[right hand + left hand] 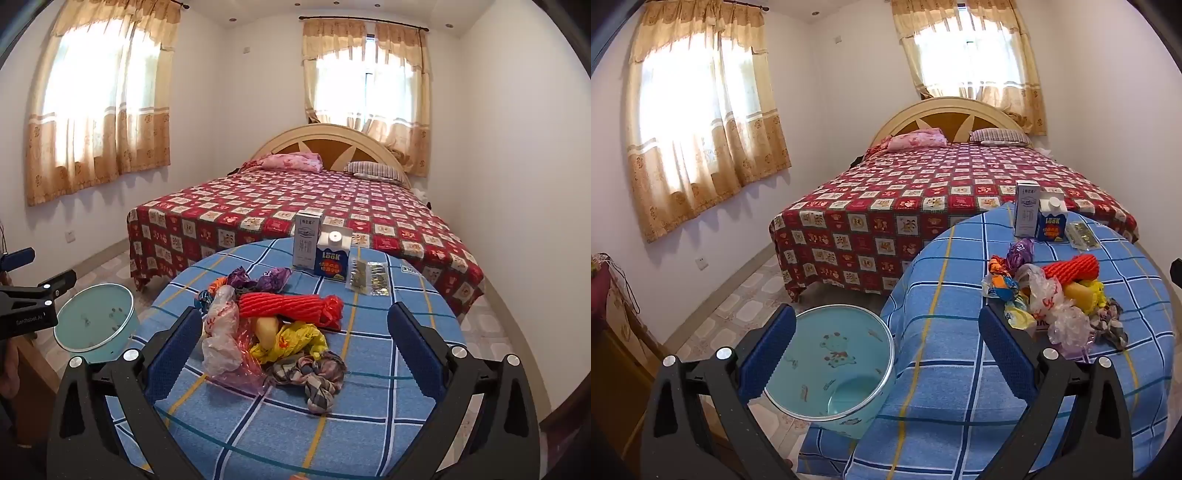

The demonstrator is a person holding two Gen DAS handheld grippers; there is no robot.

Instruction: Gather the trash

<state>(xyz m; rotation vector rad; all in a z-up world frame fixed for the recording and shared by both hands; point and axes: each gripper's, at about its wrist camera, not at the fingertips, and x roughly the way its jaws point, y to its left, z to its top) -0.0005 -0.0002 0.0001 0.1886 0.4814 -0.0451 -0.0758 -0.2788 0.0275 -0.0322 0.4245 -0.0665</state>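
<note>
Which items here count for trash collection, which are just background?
Job:
- teal bin
- wrapper and bag pile
- red net roll
- cartons
- foil packets

Background:
- bed
- curtains
- blue checked tablecloth

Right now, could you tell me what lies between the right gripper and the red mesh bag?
In the right wrist view, crumpled plastic bags lie between the open right gripper and the red mesh bag.

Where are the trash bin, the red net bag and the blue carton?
trash bin (pixel 831 365), left wrist view, on its pale blue inner wall.
red net bag (pixel 288 304), right wrist view, on the middle of the roll.
blue carton (pixel 331 263), right wrist view, on its printed front face.
</note>
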